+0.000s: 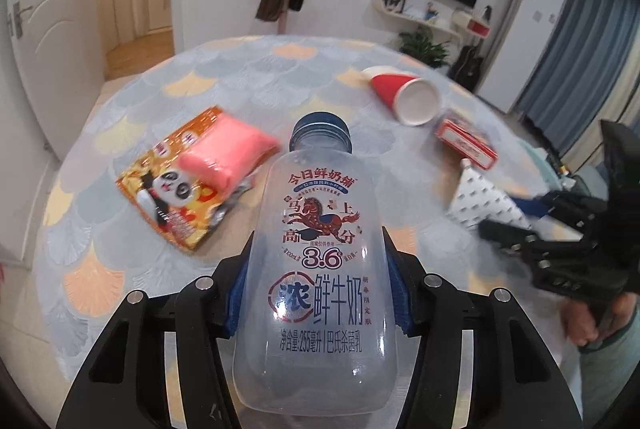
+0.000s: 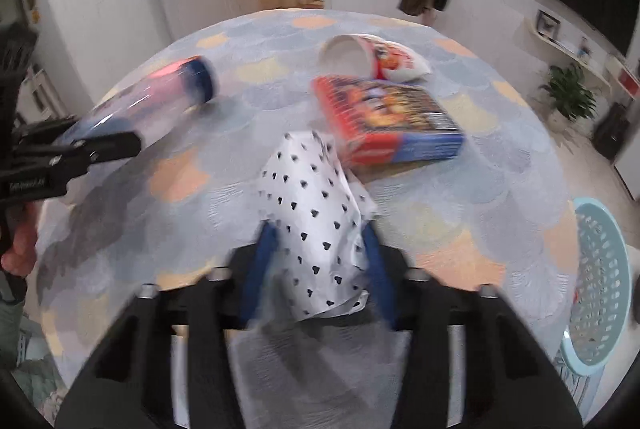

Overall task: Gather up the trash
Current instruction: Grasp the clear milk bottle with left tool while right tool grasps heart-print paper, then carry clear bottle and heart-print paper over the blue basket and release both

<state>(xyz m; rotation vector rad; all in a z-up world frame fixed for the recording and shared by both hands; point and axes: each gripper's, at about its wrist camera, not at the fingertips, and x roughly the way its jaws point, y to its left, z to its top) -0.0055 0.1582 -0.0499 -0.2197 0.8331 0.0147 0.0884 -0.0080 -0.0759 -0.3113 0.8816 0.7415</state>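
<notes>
My left gripper (image 1: 318, 285) is shut on an empty clear milk bottle (image 1: 316, 261) with a blue cap and holds it above the round table (image 1: 132, 269). It also shows in the right wrist view (image 2: 160, 97). My right gripper (image 2: 316, 249) is shut on a crumpled white paper with black hearts (image 2: 316, 205), also visible in the left wrist view (image 1: 484, 205). On the table lie a tipped red paper cup (image 1: 404, 93), a red carton box (image 1: 466, 143), an orange panda snack bag (image 1: 176, 189) and a pink packet (image 1: 228, 157).
A light blue perforated basket (image 2: 600, 289) stands beside the table at the right in the right wrist view. The cup (image 2: 376, 59) and box (image 2: 388, 117) lie just beyond the paper. Doors, a coat rack and a TV wall stand behind.
</notes>
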